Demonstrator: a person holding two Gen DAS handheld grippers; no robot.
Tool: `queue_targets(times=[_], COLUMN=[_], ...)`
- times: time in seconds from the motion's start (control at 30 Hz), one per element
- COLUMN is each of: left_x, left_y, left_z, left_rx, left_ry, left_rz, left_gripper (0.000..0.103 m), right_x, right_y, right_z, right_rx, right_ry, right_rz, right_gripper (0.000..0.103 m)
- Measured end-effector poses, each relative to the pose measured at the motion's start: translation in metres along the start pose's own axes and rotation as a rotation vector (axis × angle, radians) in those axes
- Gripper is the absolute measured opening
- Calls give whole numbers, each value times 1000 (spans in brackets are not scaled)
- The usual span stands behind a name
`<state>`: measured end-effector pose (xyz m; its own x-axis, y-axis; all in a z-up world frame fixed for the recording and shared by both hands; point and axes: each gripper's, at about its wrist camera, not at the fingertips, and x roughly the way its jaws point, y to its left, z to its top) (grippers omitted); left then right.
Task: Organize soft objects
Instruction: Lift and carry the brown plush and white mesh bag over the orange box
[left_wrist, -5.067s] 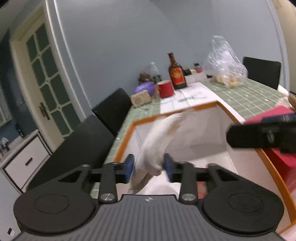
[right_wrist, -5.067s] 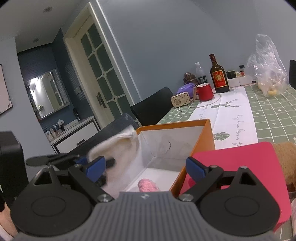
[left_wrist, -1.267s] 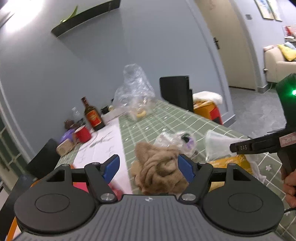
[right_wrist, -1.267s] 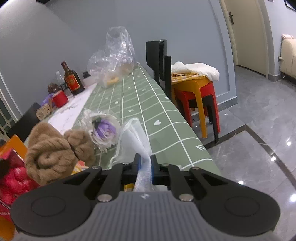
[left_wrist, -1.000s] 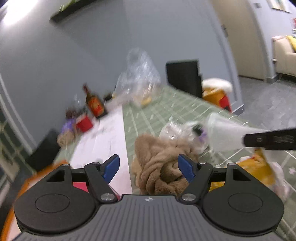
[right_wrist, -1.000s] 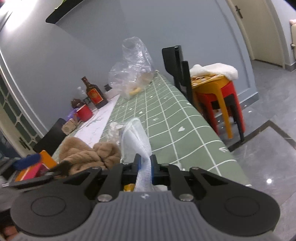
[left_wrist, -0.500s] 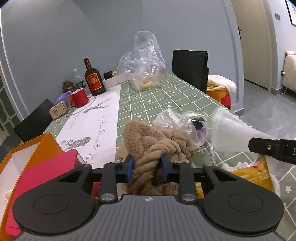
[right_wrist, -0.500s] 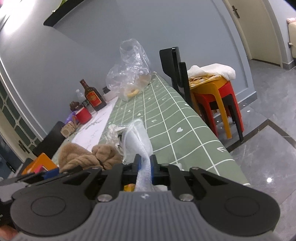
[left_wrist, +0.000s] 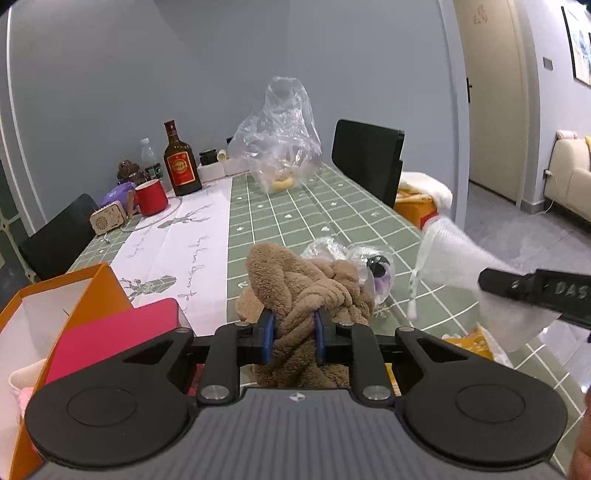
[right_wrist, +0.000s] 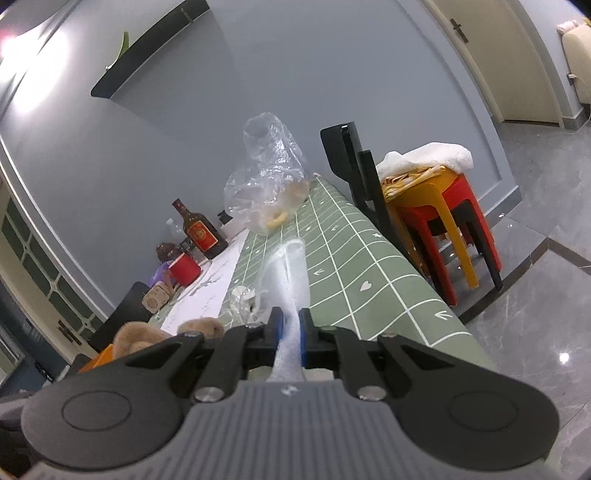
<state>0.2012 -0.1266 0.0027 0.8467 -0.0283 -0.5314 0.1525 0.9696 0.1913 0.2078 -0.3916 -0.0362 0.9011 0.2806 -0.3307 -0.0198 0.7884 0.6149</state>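
In the left wrist view, the left gripper (left_wrist: 293, 339) has its blue pads pressed into both sides of a brown fuzzy cloth (left_wrist: 306, 291), and the jaws are closing on it. The cloth is a twisted, knotted bundle that bulges up ahead of the jaws and hangs down behind them toward the camera. Just beyond the bundle lies a clear wrapper (left_wrist: 364, 260) with something purple and black inside. To the right, the tip of the right gripper (left_wrist: 535, 291) holds a white mesh bag (left_wrist: 458, 262) above the table (left_wrist: 332, 206). The table has a green checked cover with a white runner (left_wrist: 177, 251) along it. At lower left stands an orange box (left_wrist: 107, 284) with a pink lid (left_wrist: 114, 332) leaning on it. Farther back are a red mug (left_wrist: 151, 197), a dark bottle (left_wrist: 181, 162), a small wooden radio (left_wrist: 107, 219) and a big clear plastic bag (left_wrist: 280, 136). A black chair (left_wrist: 369, 158) stands at the right side, against a grey wall.

In the right wrist view, the right gripper (right_wrist: 291, 341) is clamped on the white mesh bag (right_wrist: 290, 288), which passes between the pads and stretches forward over the table (right_wrist: 369, 277). The brown fuzzy cloth (right_wrist: 147, 338) shows at lower left, beside the orange box (right_wrist: 98, 356). Stacked red and orange stools (right_wrist: 439, 225) with a white towel on top stand on the glossy grey floor (right_wrist: 535, 325) beside the black chair (right_wrist: 354, 173).
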Motion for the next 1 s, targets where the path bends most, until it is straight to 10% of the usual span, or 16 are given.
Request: queue_targets(times=[1.0], left_x=[-94], left_y=[19], left_z=[-25], left_rx=[122], left_ry=[-164], left_rz=[-51], left_gripper=[22], right_x=[-5], right_y=[20], right_z=[-7], right_rx=[-51], right_ry=[-17], right_rz=[51], right_gripper=[4])
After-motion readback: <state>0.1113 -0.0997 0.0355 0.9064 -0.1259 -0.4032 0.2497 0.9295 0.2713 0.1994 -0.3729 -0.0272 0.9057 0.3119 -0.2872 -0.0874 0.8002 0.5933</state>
